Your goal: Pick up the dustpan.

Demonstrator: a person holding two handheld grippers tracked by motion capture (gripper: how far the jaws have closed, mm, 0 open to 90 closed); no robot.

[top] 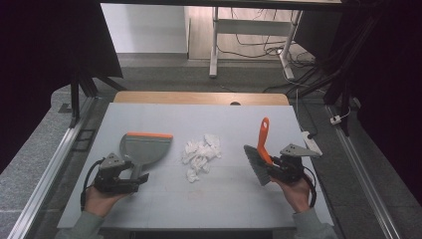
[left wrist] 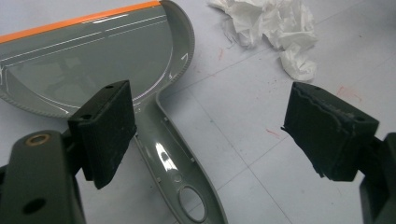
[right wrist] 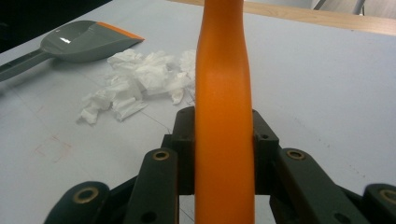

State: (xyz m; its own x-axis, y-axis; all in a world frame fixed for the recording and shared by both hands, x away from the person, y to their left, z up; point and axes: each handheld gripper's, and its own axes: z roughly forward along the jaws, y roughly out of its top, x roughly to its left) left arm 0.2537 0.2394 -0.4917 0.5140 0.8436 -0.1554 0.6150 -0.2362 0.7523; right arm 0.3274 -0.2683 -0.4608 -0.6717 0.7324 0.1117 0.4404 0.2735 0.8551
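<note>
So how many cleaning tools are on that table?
2. The grey dustpan lies flat at the left, its handle between the open left gripper jaws. The brush is held up by the right gripper.

The dustpan (top: 144,148) is grey with an orange strip along its edge. The brush (top: 260,158) has an orange handle and grey bristles. The crumpled paper (top: 200,154) is white on a pale grey table (top: 219,199).

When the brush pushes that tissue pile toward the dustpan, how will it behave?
The tissue looks crumpled, loose and light, so it will likely slide easily on the smooth table. It lies in several wads, so it may scatter rather than move together. The dustpan lies flat nearby, its handle ungripped, and might shift.
</note>
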